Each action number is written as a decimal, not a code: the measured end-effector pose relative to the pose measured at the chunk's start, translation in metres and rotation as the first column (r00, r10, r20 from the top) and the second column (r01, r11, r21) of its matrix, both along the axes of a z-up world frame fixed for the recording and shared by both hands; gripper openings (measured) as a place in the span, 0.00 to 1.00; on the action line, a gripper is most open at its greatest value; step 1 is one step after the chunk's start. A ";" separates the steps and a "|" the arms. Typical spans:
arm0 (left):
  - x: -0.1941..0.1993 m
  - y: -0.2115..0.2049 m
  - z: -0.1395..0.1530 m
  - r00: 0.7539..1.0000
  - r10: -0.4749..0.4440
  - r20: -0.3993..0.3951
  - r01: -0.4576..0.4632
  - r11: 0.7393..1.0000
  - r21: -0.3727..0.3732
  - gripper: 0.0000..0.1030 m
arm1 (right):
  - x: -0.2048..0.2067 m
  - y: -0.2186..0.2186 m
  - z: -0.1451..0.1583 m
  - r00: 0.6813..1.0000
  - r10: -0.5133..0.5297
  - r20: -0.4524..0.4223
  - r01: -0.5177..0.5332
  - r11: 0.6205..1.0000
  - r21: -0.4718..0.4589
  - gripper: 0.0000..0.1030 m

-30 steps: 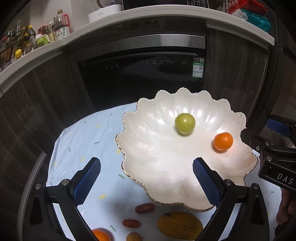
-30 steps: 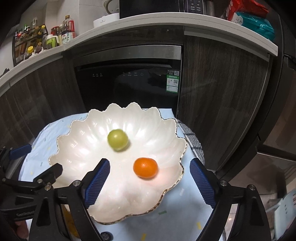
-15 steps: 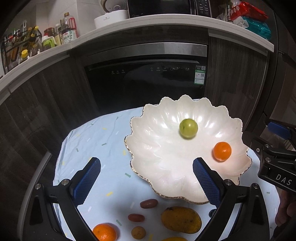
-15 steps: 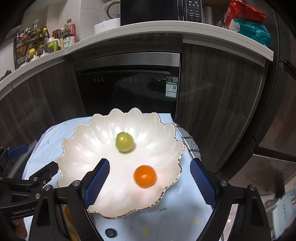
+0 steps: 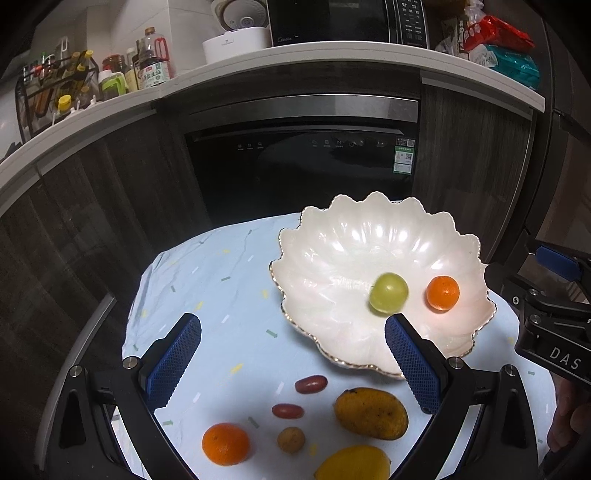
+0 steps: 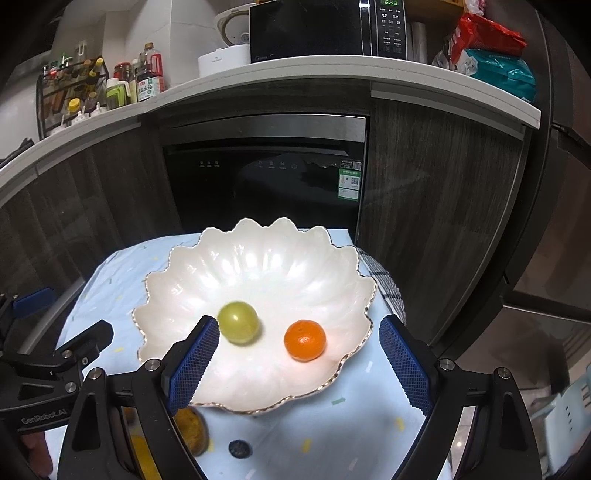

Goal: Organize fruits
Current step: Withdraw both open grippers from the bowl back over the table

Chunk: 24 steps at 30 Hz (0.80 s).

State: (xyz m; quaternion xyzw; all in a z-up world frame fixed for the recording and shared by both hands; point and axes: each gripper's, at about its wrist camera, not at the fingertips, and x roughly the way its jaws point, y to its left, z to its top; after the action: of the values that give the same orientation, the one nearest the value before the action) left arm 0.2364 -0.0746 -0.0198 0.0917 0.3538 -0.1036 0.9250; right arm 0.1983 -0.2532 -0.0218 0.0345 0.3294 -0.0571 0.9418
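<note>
A white scalloped bowl (image 5: 332, 258) (image 6: 258, 266) stands on a light blue cloth and holds a green round fruit (image 5: 388, 293) (image 6: 238, 322) and a small orange (image 5: 442, 293) (image 6: 305, 340). In front of the bowl lie two red oblong fruits (image 5: 311, 384) (image 5: 287, 410), a mango (image 5: 371, 412), a second orange (image 5: 226, 443), a small brown fruit (image 5: 291, 439) and a yellow fruit (image 5: 352, 463). My left gripper (image 5: 293, 363) hangs open above the cloth, nothing between its fingers. My right gripper (image 6: 301, 363) is open above the bowl's near rim, holding nothing.
The blue cloth (image 5: 207, 280) covers a small round table before a dark dishwasher (image 5: 303, 162). The counter above carries bottles (image 5: 147, 66), a microwave (image 6: 314, 29) and snack bags (image 5: 498, 48). A small dark round item (image 6: 239, 448) lies on the cloth near the bowl.
Both grippers have drawn back and up from the bowl, so more of the cloth and loose fruit shows. The green fruit has rolled nearer within the bowl.
</note>
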 end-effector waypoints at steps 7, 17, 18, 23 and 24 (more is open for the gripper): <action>-0.014 0.009 0.009 1.000 0.009 0.024 -0.009 1.000 -0.001 0.99 | -0.012 0.007 0.006 1.000 0.007 0.014 -0.007 1.000 0.008 0.87; -0.035 0.021 0.016 0.999 0.024 0.048 -0.024 1.000 -0.002 0.99 | -0.029 0.016 0.012 0.999 0.018 0.037 -0.019 1.000 0.006 0.87; -0.037 0.022 0.017 0.998 0.026 0.049 -0.026 1.000 -0.003 0.99 | -0.031 0.017 0.012 0.999 0.019 0.039 -0.019 1.000 0.005 0.87; -0.048 0.027 0.017 0.998 0.032 0.057 -0.032 0.999 -0.005 0.99 | -0.041 0.022 0.012 0.998 0.027 0.050 -0.027 1.000 0.010 0.87; -0.049 0.028 0.017 0.998 0.033 0.059 -0.032 0.999 -0.004 0.99 | -0.042 0.023 0.012 0.998 0.029 0.051 -0.029 1.000 0.010 0.87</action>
State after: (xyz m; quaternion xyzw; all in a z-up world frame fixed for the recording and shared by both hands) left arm 0.1871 -0.0469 -0.0027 0.0873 0.3276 -0.0864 0.9368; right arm 0.1562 -0.2303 -0.0095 0.0360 0.3063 -0.0409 0.9504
